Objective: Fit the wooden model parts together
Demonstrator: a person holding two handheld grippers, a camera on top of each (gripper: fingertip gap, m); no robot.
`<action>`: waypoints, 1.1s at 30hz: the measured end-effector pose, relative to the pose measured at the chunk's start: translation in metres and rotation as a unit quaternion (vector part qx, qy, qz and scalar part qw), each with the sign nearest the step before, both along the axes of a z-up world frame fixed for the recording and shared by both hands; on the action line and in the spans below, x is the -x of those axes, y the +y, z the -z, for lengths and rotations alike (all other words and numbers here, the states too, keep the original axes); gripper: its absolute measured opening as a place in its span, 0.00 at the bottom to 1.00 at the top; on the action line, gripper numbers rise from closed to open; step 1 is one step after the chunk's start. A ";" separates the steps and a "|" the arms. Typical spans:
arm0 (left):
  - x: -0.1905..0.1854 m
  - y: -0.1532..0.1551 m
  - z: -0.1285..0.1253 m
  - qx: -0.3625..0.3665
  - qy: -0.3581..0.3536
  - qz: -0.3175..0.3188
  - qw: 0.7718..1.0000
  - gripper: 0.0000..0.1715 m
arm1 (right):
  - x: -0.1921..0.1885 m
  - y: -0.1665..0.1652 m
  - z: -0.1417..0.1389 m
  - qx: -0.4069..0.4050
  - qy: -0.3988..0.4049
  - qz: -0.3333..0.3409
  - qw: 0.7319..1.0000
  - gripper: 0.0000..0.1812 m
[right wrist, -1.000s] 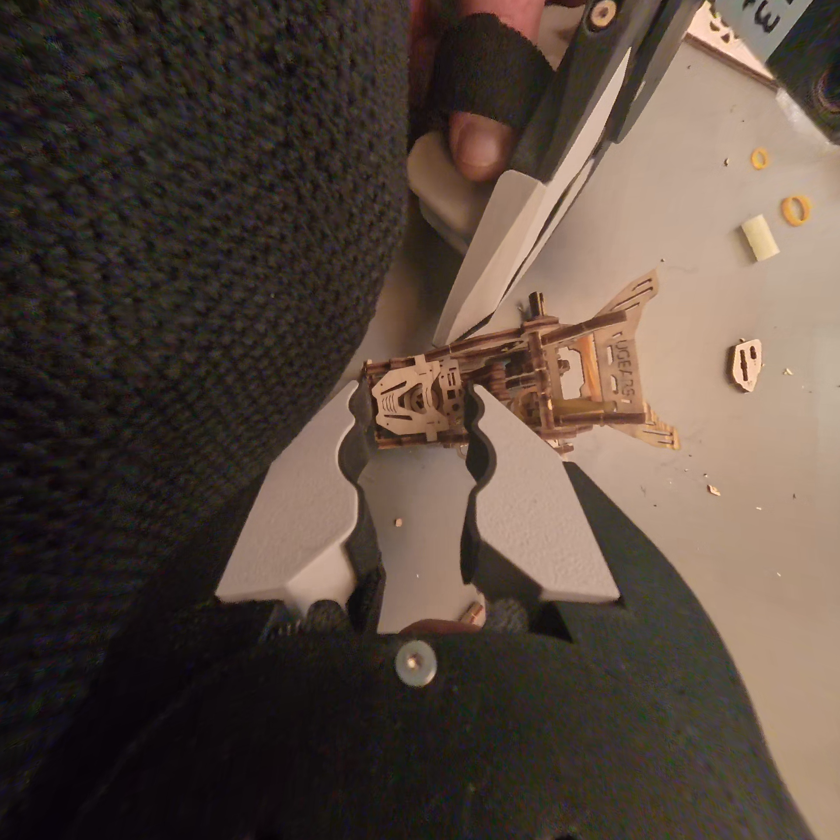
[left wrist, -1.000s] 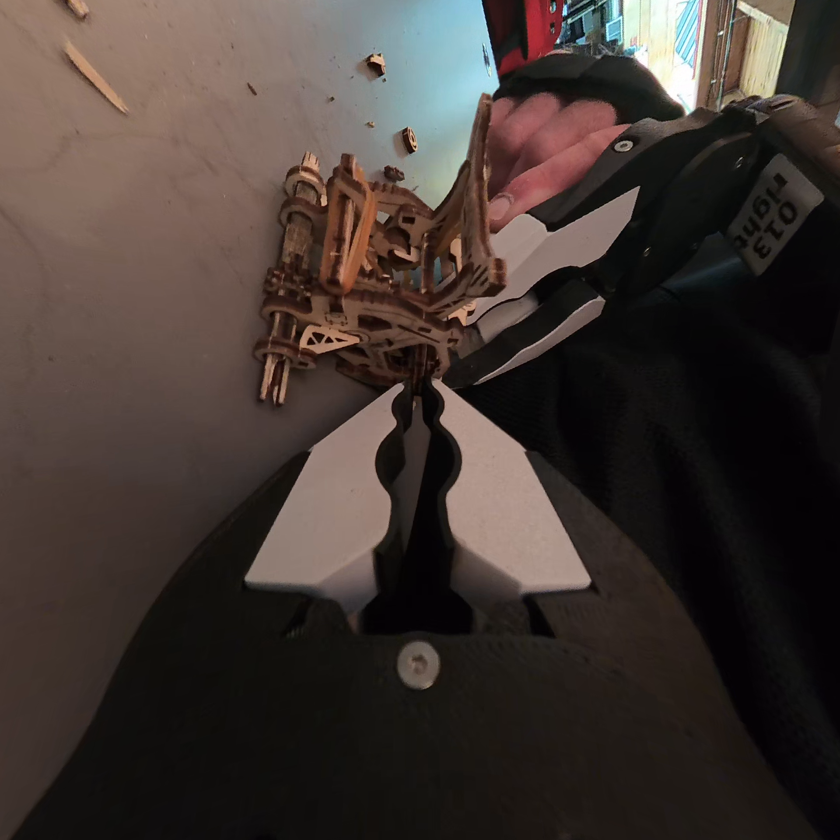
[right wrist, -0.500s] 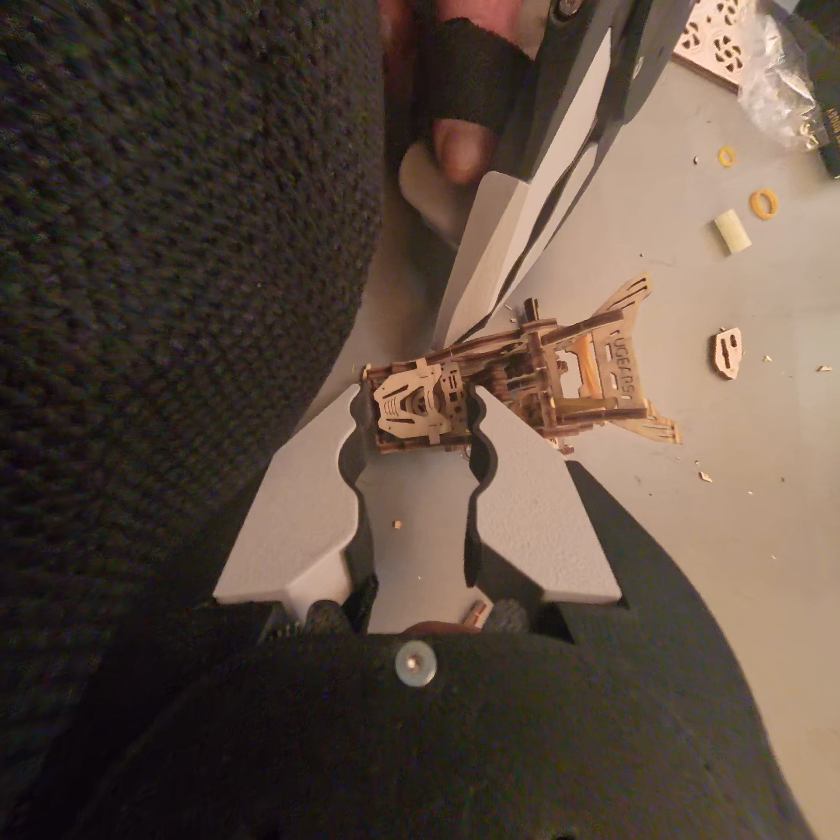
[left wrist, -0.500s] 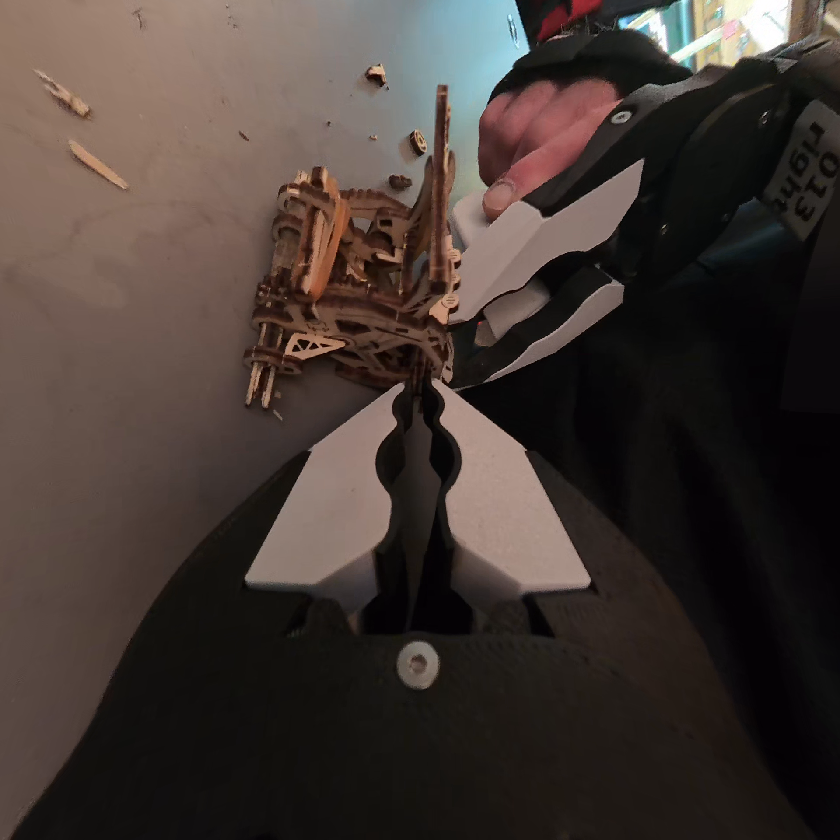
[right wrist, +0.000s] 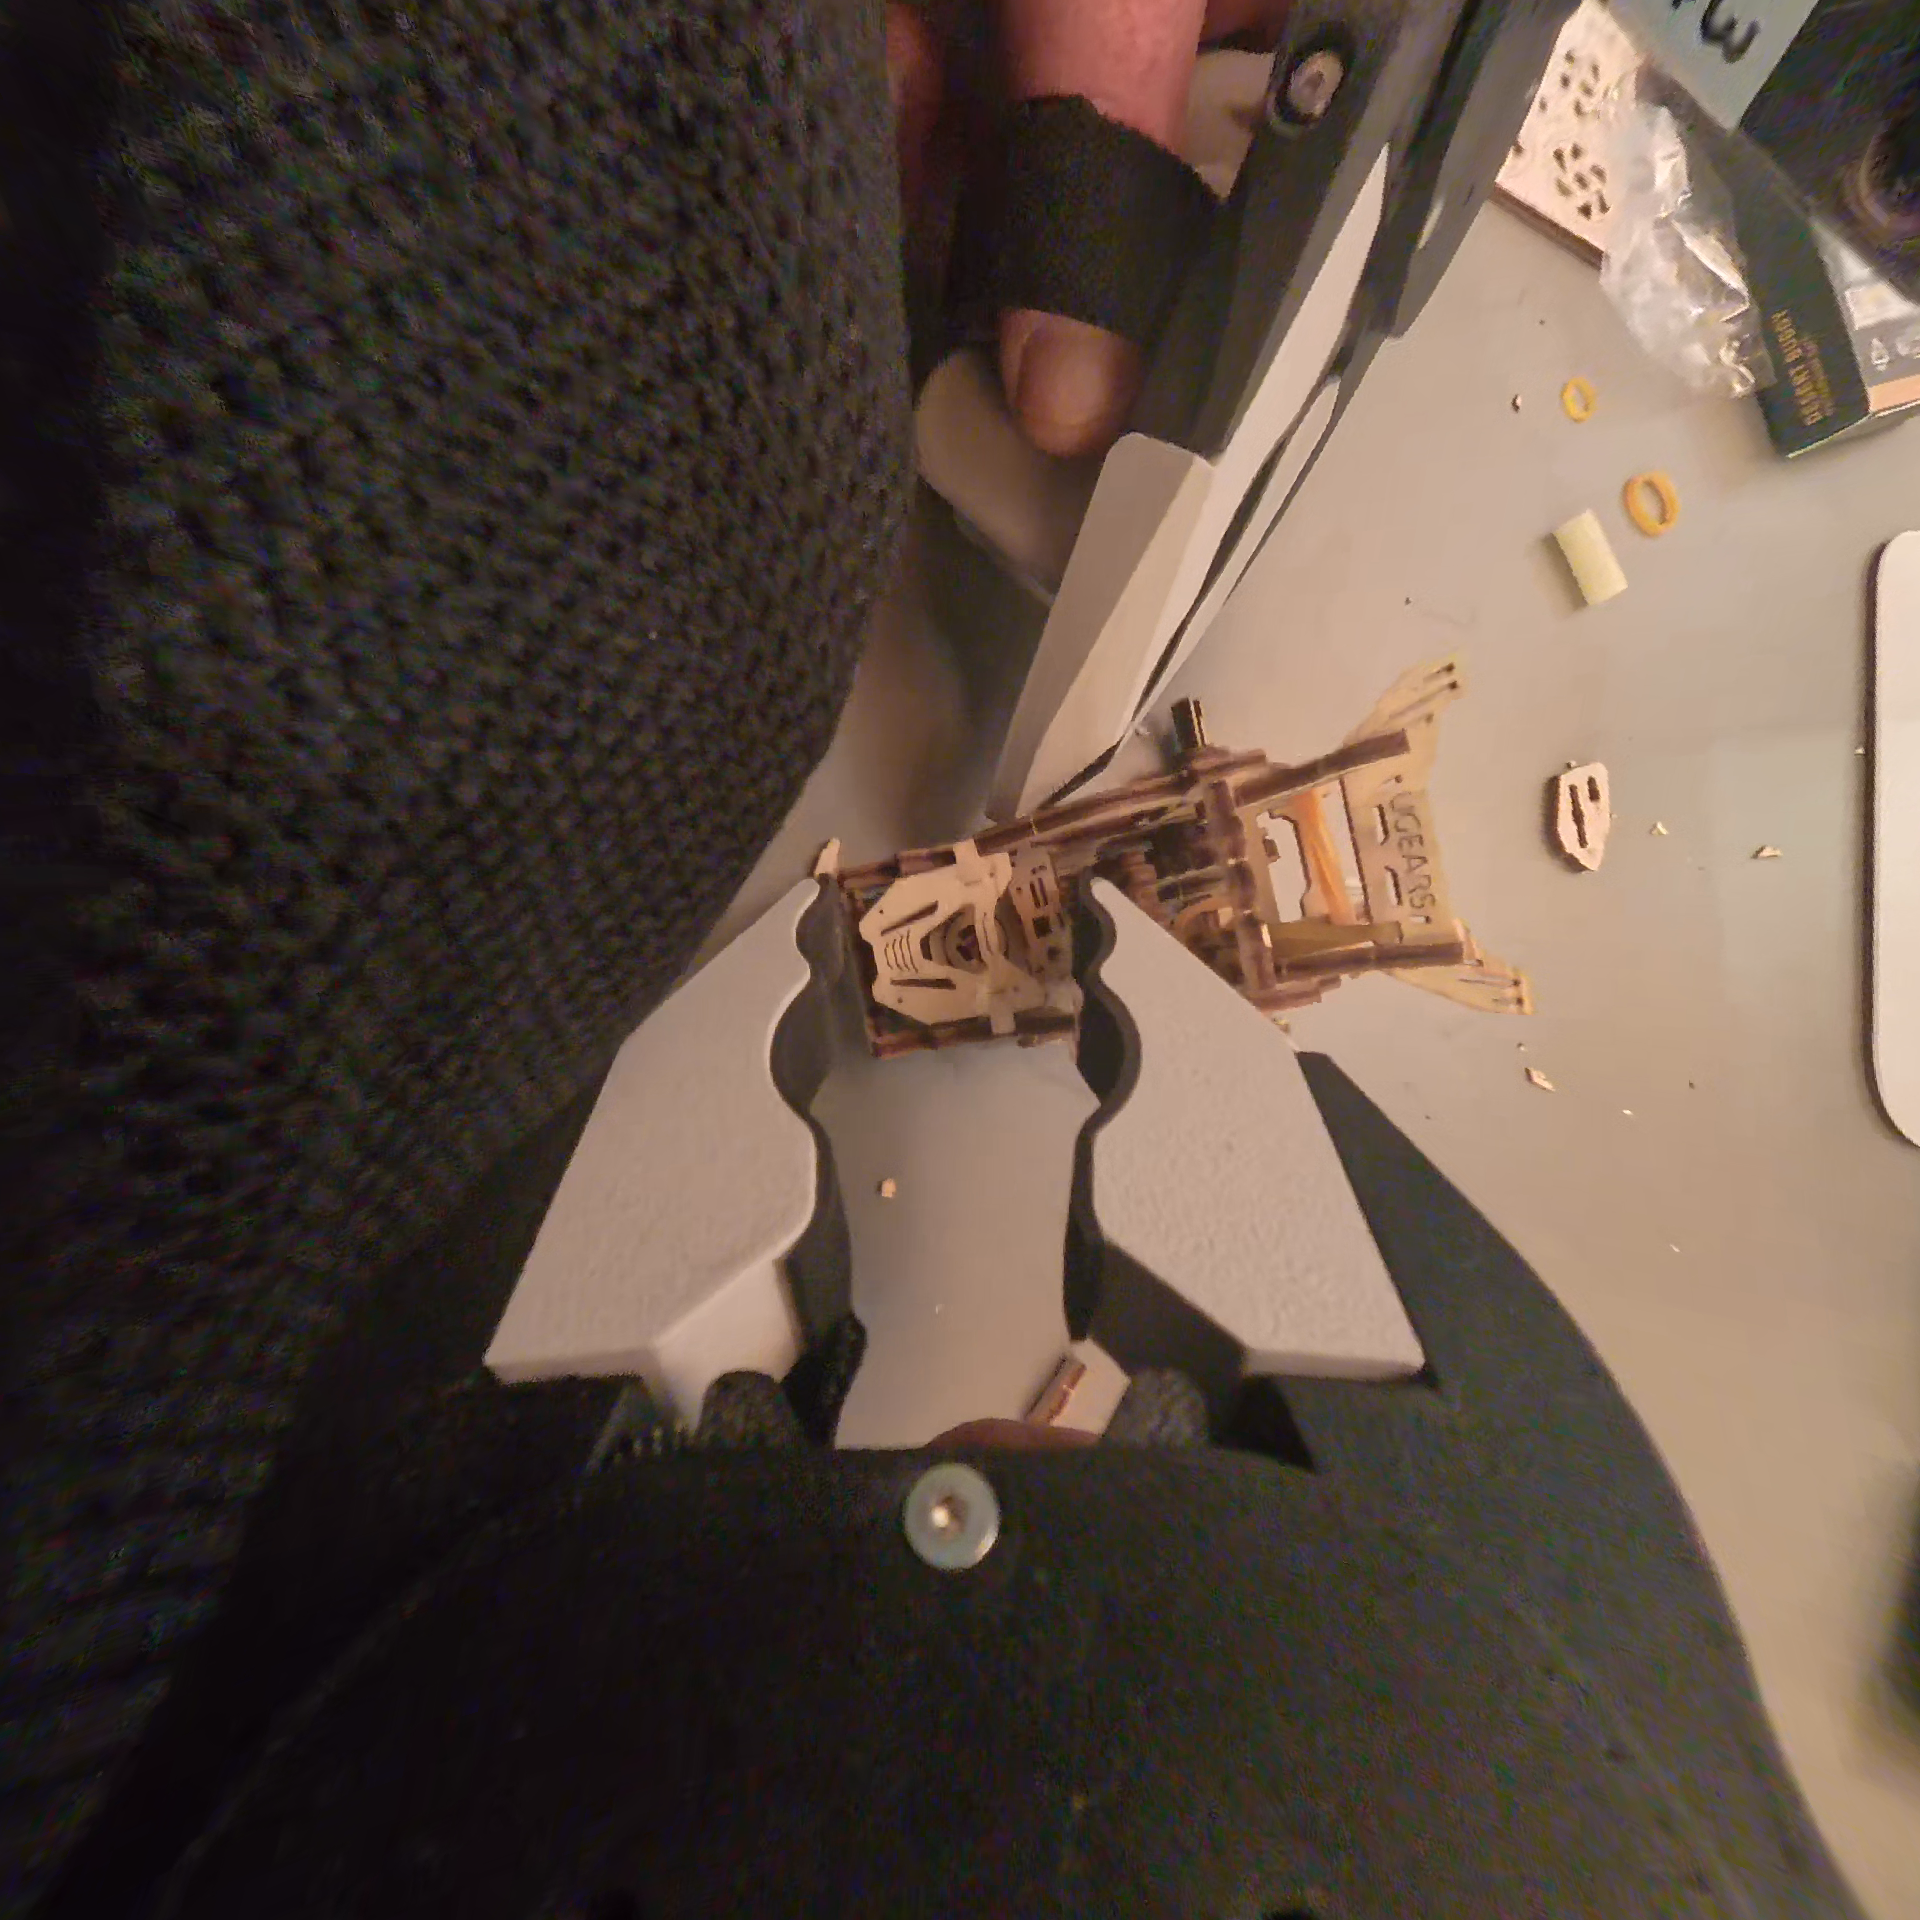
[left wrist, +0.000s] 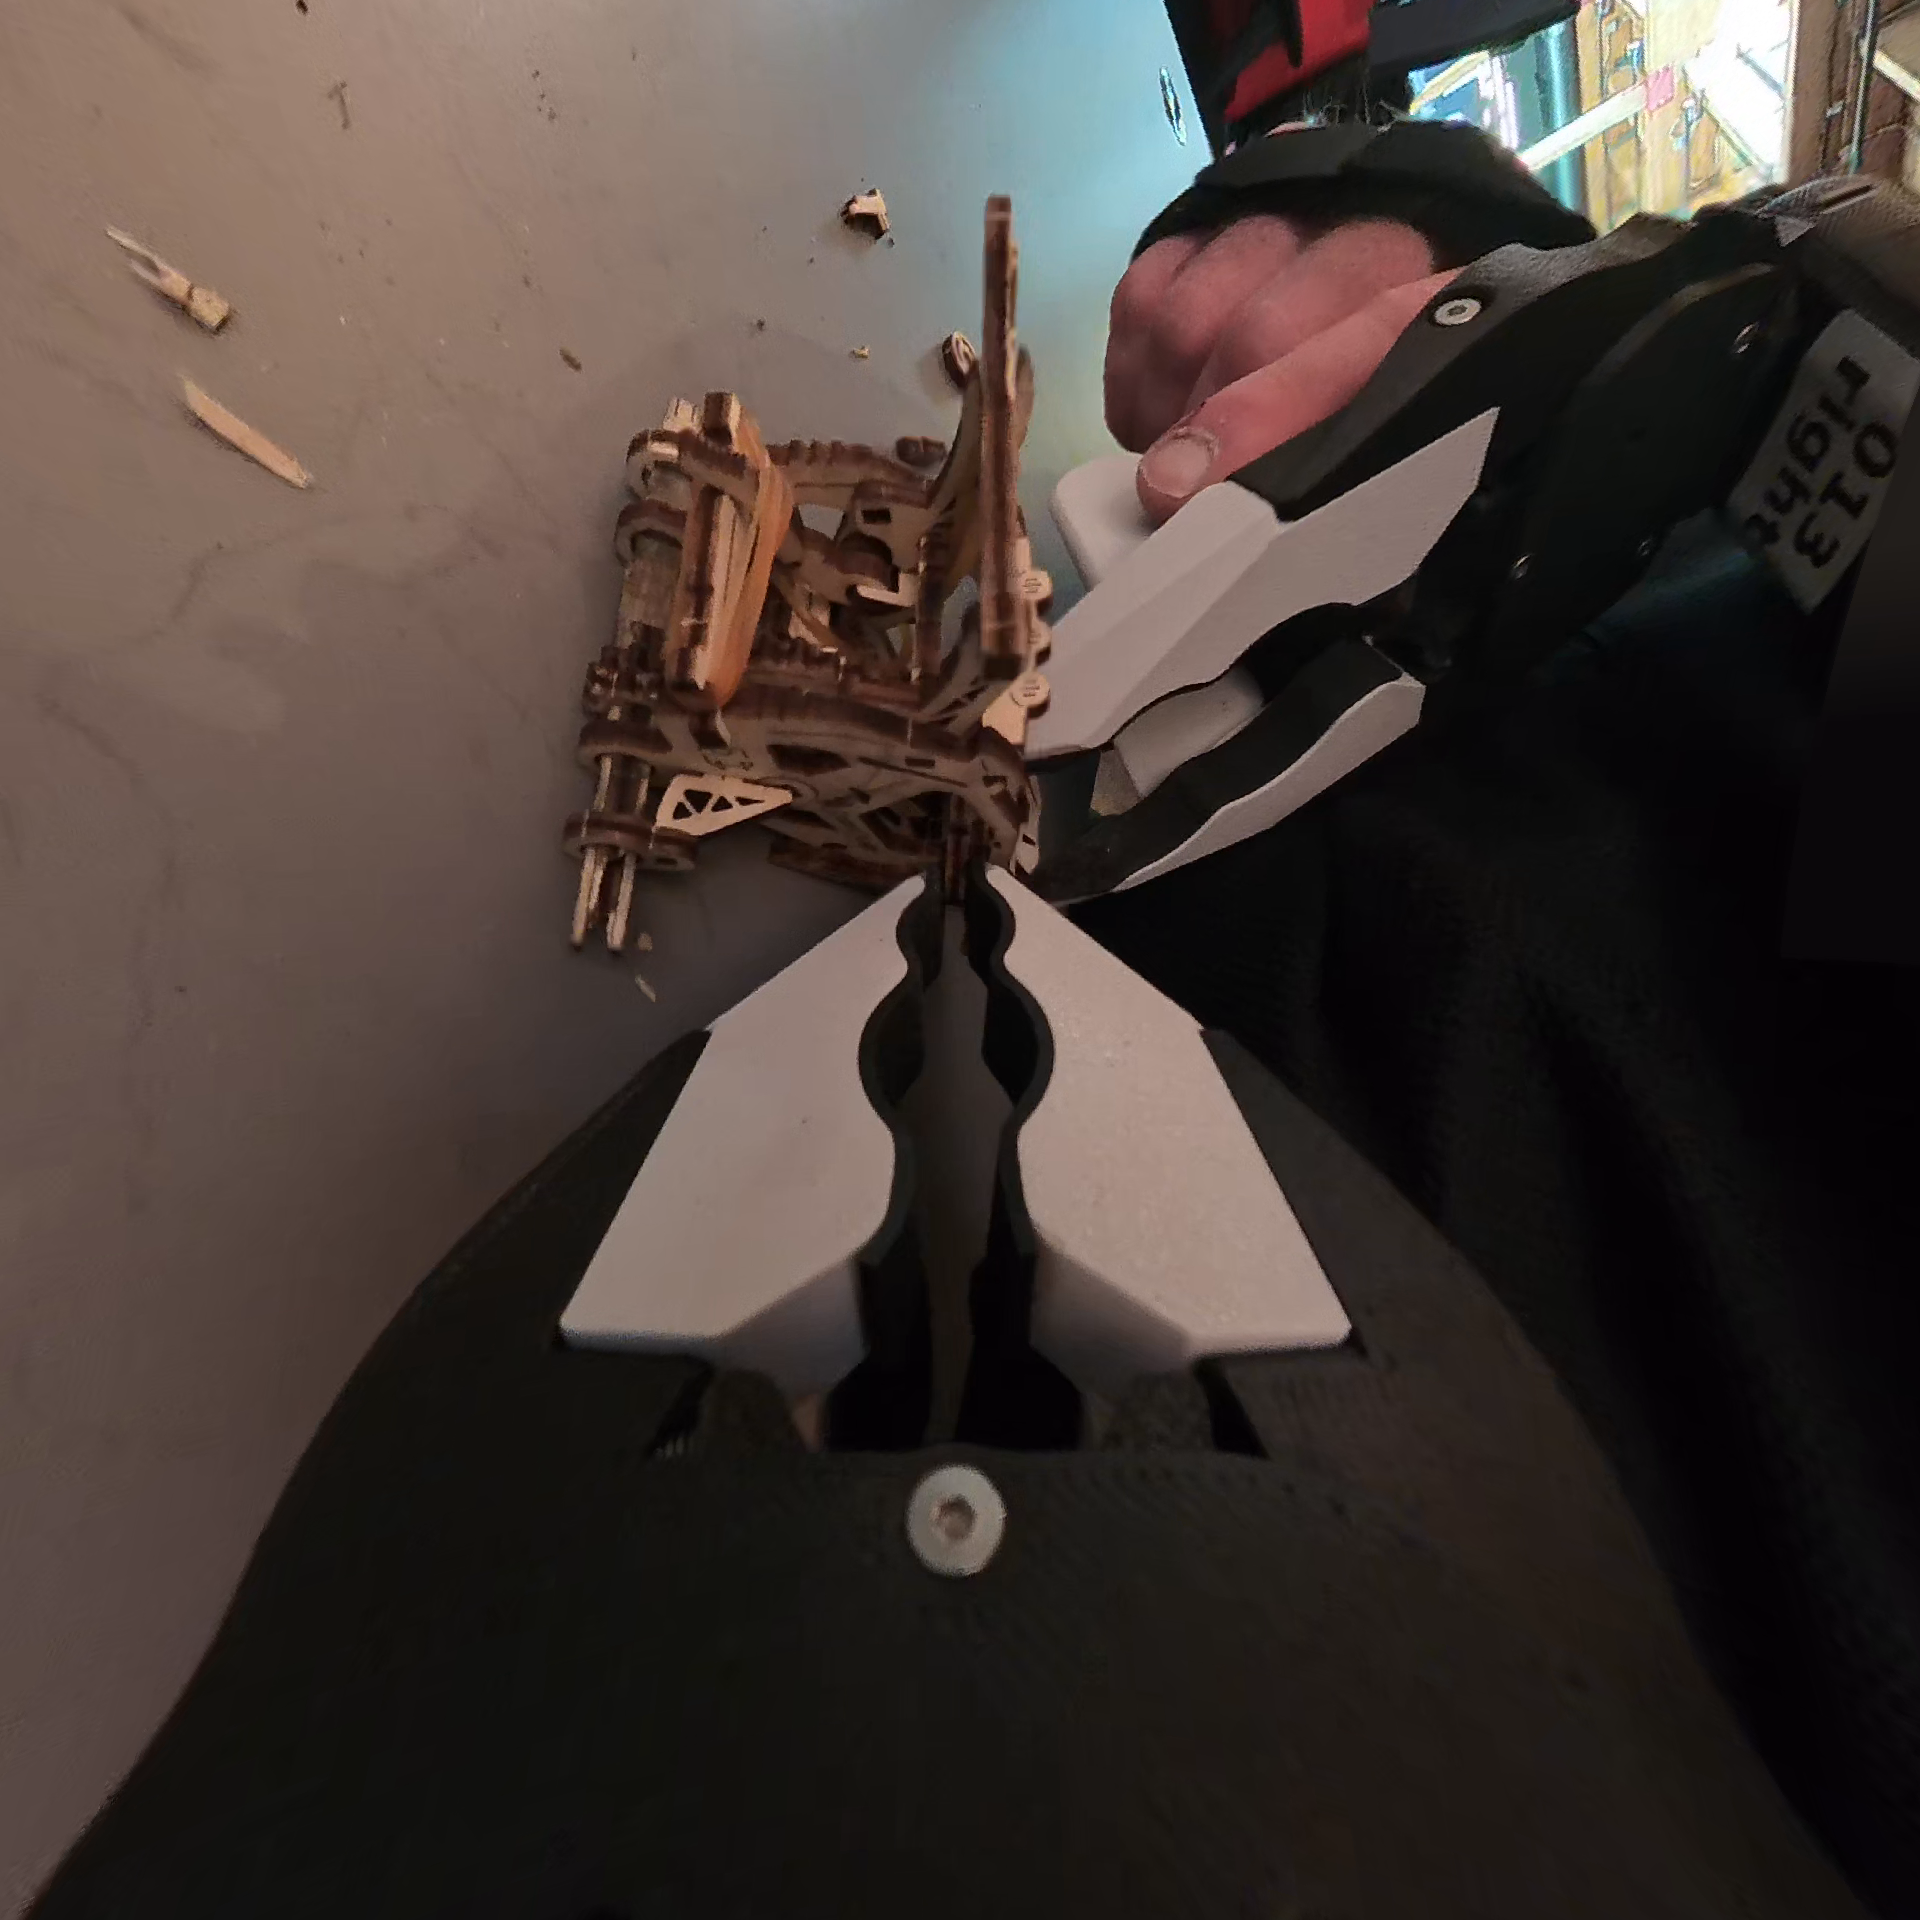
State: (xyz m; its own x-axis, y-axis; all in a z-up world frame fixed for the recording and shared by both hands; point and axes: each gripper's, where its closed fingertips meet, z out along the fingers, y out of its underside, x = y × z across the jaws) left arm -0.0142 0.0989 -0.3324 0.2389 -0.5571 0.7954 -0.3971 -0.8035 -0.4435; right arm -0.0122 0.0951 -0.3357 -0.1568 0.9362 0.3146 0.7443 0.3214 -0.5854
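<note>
The wooden model (right wrist: 1132, 914), a partly built laser-cut assembly, sits on the grey table (right wrist: 1558, 1299) between the 2 grippers. The right gripper (right wrist: 961, 935) has its white fingers (right wrist: 686, 1174) spread to about the width of the model's near end, 1 on either side of its pale front panel; their inner edges lie against that end or just beside it, and I cannot tell for certain that they press on it. The left gripper (left wrist: 951, 883) has its fingers drawn narrow, nearly together, with a thin dark wooden edge at the model's underside caught between the tips. In the right wrist view that same gripper comes in from the far side, its tips meeting the model's upper frame, and a thumb (right wrist: 1060, 384) with a black strap around it rests on its trigger. In the left wrist view the right gripper (left wrist: 1049, 821) reaches in from the right, held by a hand (left wrist: 1236, 353) in a black fingerless glove. Off to the right of the model on the table lie a small loose wooden piece (right wrist: 1579, 816), 2 yellow rubber bands (right wrist: 1650, 502), a short pale tube (right wrist: 1588, 556), wood chips, a clear plastic bag (right wrist: 1683, 260) and a dark box (right wrist: 1839, 332). A dark knitted sleeve (right wrist: 416, 623) fills the left of the right wrist view.
</note>
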 end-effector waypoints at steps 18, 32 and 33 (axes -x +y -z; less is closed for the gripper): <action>-0.002 -0.002 0.000 0.057 -0.020 -0.003 0.998 0.01 | 0.001 -0.002 0.003 0.049 0.029 -0.014 0.998 0.22; -0.002 -0.003 0.001 -0.018 -0.008 0.031 0.999 0.01 | 0.000 -0.003 0.001 0.028 0.046 -0.014 0.998 0.22; -0.002 -0.002 0.001 -0.017 -0.009 0.031 0.999 0.01 | 0.001 -0.003 0.001 0.023 0.047 -0.012 0.999 0.22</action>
State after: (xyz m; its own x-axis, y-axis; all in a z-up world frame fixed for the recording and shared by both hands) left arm -0.0123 0.0967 -0.3332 0.1896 -0.5967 0.7797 -0.4377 -0.7622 -0.4768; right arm -0.0128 0.0925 -0.3370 -0.1512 0.9465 0.2852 0.6776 0.3093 -0.6672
